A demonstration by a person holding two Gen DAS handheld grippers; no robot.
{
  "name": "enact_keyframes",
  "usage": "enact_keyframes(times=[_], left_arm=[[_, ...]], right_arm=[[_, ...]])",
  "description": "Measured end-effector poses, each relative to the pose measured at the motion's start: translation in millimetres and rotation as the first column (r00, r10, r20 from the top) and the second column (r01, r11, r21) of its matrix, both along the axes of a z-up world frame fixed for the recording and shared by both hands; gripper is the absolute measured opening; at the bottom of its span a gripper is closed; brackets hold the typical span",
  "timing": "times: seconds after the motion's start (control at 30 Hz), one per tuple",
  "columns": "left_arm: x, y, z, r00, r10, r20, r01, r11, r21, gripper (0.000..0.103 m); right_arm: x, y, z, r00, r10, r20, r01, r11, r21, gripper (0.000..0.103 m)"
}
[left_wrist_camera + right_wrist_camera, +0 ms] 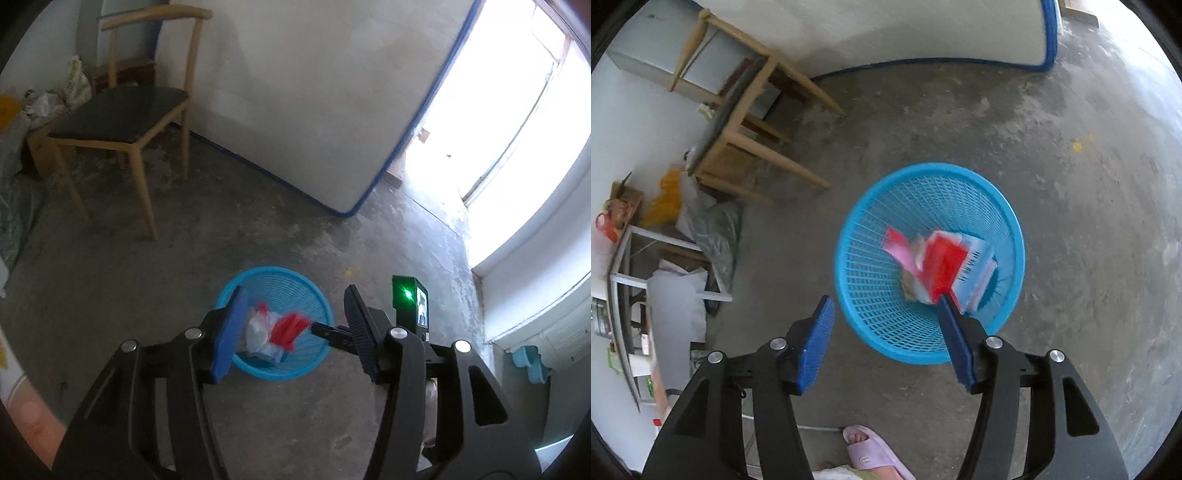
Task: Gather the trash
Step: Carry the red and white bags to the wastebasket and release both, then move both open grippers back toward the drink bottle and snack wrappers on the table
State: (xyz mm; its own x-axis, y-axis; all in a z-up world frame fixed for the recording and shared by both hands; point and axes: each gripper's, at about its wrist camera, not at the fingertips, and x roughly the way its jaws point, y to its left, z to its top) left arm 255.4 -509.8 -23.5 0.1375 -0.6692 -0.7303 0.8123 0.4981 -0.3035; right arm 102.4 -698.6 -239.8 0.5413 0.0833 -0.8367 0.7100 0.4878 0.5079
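A: Over the concrete floor (155,302), in the left wrist view, the blue basket (280,284) sits right under the left gripper (291,325). Why there?

B: I'd say so that trash can be let go straight above it. The wrappers (273,332), red and clear plastic, lie inside the basket, seen between the jaws. The jaws stand apart and nothing is pinched in them.

A: And the pose?

B: Angled steeply down at the basket. The right gripper's tip and its green-lit camera box (410,302) poke in from the right, beside the basket's rim.

A: In the right wrist view?

B: The basket (886,229) again, out on the floor (1071,258) well apart from the wooden chair (746,122). The trash (942,262) is a blurred red and white heap inside it, low against the wall. The right gripper (886,332) hangs over the near rim, its jaws apart, nothing between them; one pad overlaps the heap in the picture, but I can't tell that it touches.

A: Pose?

B: Tipped sharply downward, a slippered foot (871,450) below it
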Motion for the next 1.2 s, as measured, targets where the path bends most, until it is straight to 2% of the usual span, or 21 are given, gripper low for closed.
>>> enact_keyframes(times=[0.1,0.2,0.37,0.47,0.57,0.7,0.87,0.9,0.97,1.07,1.2], left_arm=[[1.4,24.3,17.0,0.999,0.033,0.028,-0.032,0.999,-0.031,0.052],[-6.1,51.8,38.7,0.996,0.056,0.066,-0.052,0.996,-0.069,0.056],[-35.9,104.0,72.3,0.986,0.089,0.138,-0.075,0.992,-0.104,0.065],[-58.0,139.3,91.5,0.970,0.125,0.208,-0.101,0.987,-0.123,0.072],[-79.5,172.5,103.3,0.944,0.174,0.282,-0.145,0.982,-0.120,0.076],[-107.9,214.7,103.2,0.902,0.232,0.363,-0.216,0.973,-0.086,0.081],[-134.2,271.2,94.7,0.860,0.313,0.403,-0.310,0.948,-0.074,0.082],[-139.0,286.5,91.5,0.842,0.338,0.420,-0.343,0.937,-0.067,0.082],[-146.1,307.5,87.8,0.824,0.360,0.438,-0.375,0.925,-0.056,0.082],[-155.3,343.2,79.4,0.782,0.387,0.488,-0.431,0.902,-0.025,0.082],[-163.8,380.3,67.0,0.739,0.431,0.517,-0.504,0.864,0.000,0.082]], right_arm=[[-5.8,2.6,-2.6,1.000,-0.005,0.005,0.005,1.000,-0.006,0.057],[-12.7,6.1,6.2,1.000,0.000,0.028,0.000,1.000,-0.018,0.057],[-35.4,27.2,47.0,0.996,0.041,0.085,-0.035,0.997,-0.064,0.057],[-47.9,44.9,78.5,0.987,0.087,0.134,-0.075,0.993,-0.091,0.057],[-60.0,69.2,111.6,0.971,0.156,0.183,-0.135,0.983,-0.126,0.057],[-66.0,106.0,147.7,0.940,0.251,0.233,-0.226,0.965,-0.131,0.059],[-55.3,161.6,181.8,0.877,0.373,0.302,-0.358,0.928,-0.105,0.062],[-51.5,172.9,185.3,0.864,0.392,0.315,-0.381,0.919,-0.098,0.063],[-45.4,192.5,189.7,0.843,0.421,0.335,-0.419,0.904,-0.083,0.063],[-27.8,228.2,189.1,0.809,0.480,0.340,-0.494,0.868,-0.051,0.063],[-0.9,284.6,184.7,0.755,0.565,0.332,-0.595,0.804,-0.014,0.063]])
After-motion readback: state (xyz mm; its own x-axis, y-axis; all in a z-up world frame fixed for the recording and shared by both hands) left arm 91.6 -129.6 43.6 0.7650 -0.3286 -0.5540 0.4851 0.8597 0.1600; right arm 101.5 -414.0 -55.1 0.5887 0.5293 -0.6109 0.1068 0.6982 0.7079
